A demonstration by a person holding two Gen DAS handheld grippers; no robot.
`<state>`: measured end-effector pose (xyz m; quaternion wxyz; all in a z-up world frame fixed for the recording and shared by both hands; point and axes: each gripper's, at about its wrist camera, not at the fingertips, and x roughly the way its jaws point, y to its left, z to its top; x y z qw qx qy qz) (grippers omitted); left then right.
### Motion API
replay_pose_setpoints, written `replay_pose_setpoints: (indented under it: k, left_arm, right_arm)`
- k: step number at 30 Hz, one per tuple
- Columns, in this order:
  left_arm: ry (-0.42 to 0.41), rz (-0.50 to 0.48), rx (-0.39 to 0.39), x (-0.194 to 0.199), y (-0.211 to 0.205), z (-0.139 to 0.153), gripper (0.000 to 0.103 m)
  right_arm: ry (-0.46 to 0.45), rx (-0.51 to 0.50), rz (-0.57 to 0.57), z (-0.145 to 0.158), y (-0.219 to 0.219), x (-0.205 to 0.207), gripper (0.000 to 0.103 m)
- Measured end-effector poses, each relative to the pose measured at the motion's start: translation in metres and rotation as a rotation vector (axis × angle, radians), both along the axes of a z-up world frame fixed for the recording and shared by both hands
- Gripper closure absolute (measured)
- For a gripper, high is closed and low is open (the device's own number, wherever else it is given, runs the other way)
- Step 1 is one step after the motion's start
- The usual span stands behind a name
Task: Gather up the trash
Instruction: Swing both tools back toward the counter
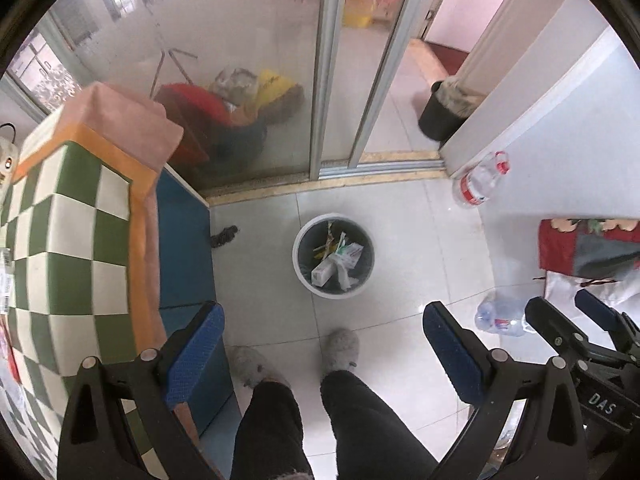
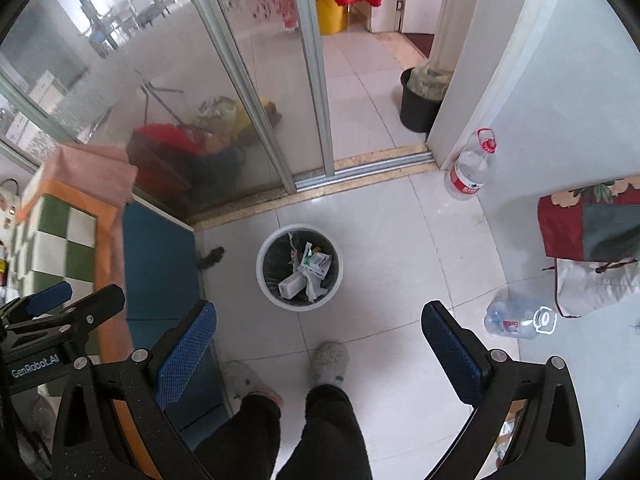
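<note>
A round white trash bin (image 1: 301,268) stands on the tiled floor and holds wrappers, a small box and crumpled paper; it also shows in the right wrist view (image 2: 262,280). My left gripper (image 1: 324,344) is open and empty, held high above the floor in front of the bin. My right gripper (image 2: 318,338) is open and empty at about the same height. An empty clear plastic bottle (image 2: 520,322) lies on its side on the floor to the right, also seen in the left wrist view (image 1: 500,316). The right gripper (image 1: 568,320) shows at the right edge of the left wrist view.
A table with a green-and-white checkered cloth (image 1: 72,240) and blue side (image 2: 160,264) stands at the left. A large water bottle (image 2: 470,172) leans against the white wall. A red patterned bag (image 2: 588,228) lies right. A black bin (image 2: 418,106) stands past the sliding glass door (image 2: 248,92). The person's slippered feet (image 2: 330,360) are below.
</note>
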<state>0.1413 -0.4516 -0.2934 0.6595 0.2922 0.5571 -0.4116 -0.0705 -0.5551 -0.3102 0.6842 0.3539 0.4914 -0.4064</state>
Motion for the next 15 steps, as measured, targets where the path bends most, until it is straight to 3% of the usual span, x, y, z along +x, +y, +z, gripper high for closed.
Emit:
replay_pose_setpoints:
  k: [8, 11, 15]
  left_arm:
    - [-0.052, 0.059, -0.077, 0.037, 0.017, 0.04, 0.001]
    - [-0.061, 0.144, -0.124, 0.072, 0.04, 0.06, 0.001]
    - [-0.103, 0.305, -0.15, 0.135, 0.098, 0.08, 0.001]
  right_arm:
    - [-0.043, 0.005, -0.004, 0.047, 0.012, 0.015, 0.0]
    - [-0.065, 0.014, 0.034, 0.055, 0.016, 0.043, 0.0]
    - [-0.117, 0.03, 0.146, 0.071, 0.031, 0.111, 0.0]
